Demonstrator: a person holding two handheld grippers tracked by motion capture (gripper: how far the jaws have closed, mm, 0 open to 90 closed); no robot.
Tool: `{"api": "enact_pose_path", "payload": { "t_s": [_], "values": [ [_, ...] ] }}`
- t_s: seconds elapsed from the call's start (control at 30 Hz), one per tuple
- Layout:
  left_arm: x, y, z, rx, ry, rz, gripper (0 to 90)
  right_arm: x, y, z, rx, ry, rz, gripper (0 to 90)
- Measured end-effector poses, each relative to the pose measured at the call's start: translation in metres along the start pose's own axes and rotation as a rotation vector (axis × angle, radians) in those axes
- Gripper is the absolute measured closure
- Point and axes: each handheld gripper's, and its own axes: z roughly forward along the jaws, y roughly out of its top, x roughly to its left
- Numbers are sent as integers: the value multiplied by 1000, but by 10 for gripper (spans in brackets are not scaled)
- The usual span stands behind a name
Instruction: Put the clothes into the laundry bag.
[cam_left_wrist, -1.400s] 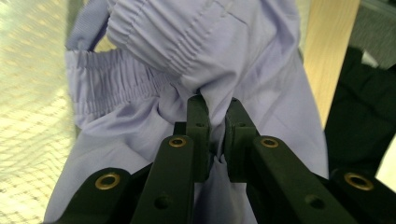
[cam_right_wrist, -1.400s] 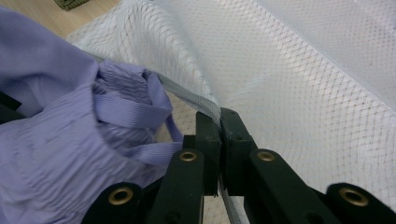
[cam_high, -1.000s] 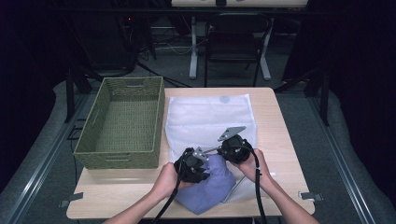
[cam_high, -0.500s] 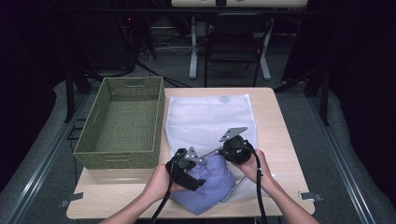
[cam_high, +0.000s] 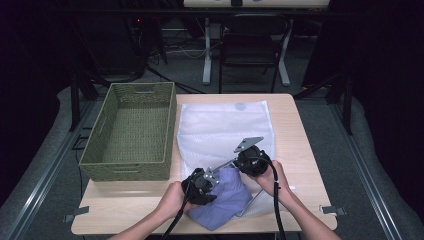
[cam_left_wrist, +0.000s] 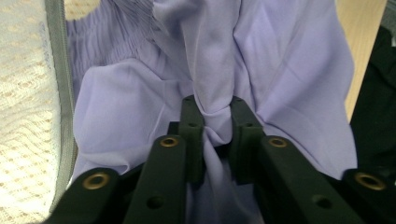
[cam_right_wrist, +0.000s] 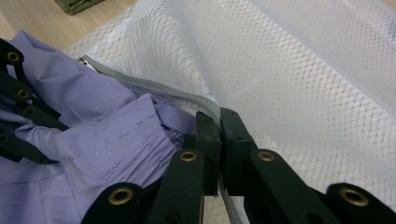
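Observation:
A lilac garment (cam_high: 225, 200) lies bunched at the table's near edge, partly inside the mouth of a white mesh laundry bag (cam_high: 225, 131). My left gripper (cam_high: 206, 181) is shut on a fold of the garment (cam_left_wrist: 212, 100); the cloth is pinched between its jaws (cam_left_wrist: 212, 121). My right gripper (cam_high: 239, 162) is shut on the bag's grey zipper edge (cam_right_wrist: 187, 95), holding the mesh up above the garment (cam_right_wrist: 93, 140). The left gripper's black fingers (cam_right_wrist: 18, 93) show at the left of the right gripper view.
A green woven basket (cam_high: 131, 132) stands at the table's left, beside the bag. The wooden table (cam_high: 300, 150) has bare wood to the right of the bag. Chairs and stands are on the floor beyond the far edge.
My left gripper has shifted left and toward the near edge with the garment fold in it. The right gripper has stayed almost still on the bag's edge.

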Motion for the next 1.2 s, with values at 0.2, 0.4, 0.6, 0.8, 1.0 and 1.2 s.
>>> {"api": "enact_pose_path", "payload": {
  "t_s": [0.2,0.4,0.6,0.8,1.0,1.2],
  "values": [
    [-6,14,-12,-68,38,4,814,0,0,-2,-10,2,10,876],
    [-4,23,11,-24,19,6,783,1,2,-5,-19,-1,29,876],
    [-3,16,2,-26,-2,9,641,0,2,-3,-12,-10,32,877],
    [-6,4,-19,-71,22,-26,420,1,2,-3,-16,-7,35,878],
    [-4,1,-3,-30,15,-23,560,-1,1,-3,-18,1,49,878],
    [2,-1,8,-47,-23,-21,797,-2,0,-3,-21,15,54,878]
  ]
}}
